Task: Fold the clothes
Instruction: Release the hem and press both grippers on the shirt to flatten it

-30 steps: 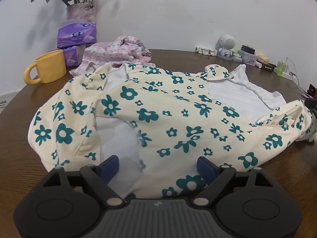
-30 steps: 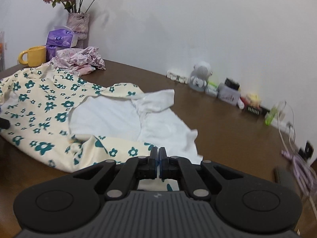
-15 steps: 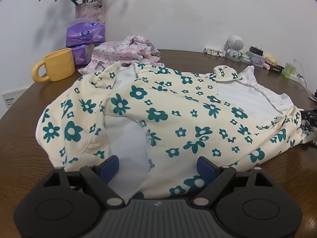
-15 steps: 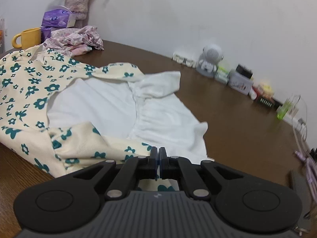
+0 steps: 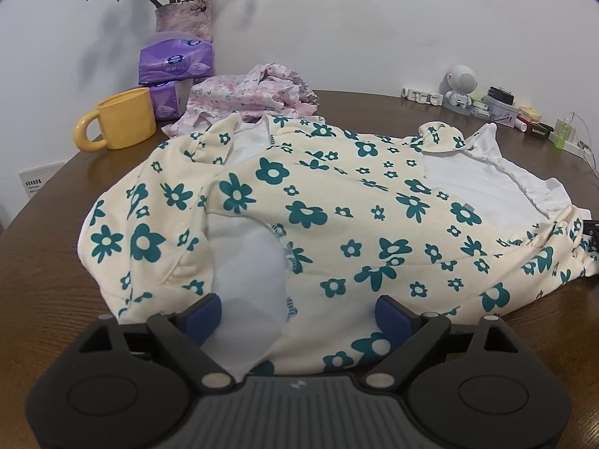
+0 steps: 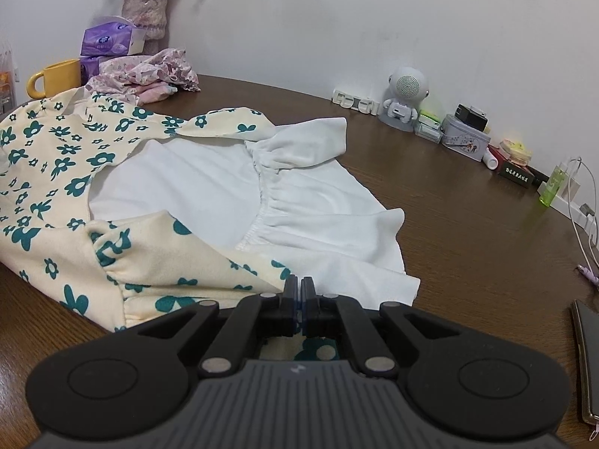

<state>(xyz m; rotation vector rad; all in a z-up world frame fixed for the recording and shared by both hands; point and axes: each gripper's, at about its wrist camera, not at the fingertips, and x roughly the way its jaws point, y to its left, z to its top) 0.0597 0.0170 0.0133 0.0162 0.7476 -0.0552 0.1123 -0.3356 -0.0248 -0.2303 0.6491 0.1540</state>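
1. We see a cream garment printed with teal flowers, spread loosely across the brown wooden table; its white lining shows at several openings.
2. Our left gripper has its jaws spread wide and still parting – the near edge of the garment lies between the blue pads, which do not press on it.
3. Our right gripper has its jaws pressed together on a fold of the flowered cloth at the garment's near right edge – the cloth runs under and between the fingers.
4. Behind the garment lies a crumpled pink garment, touching its far edge.
5. At the far left stand a yellow mug, purple tissue packs and a vase of flowers.
6. Along the wall to the right we see a small white robot figure, a tin and cables.
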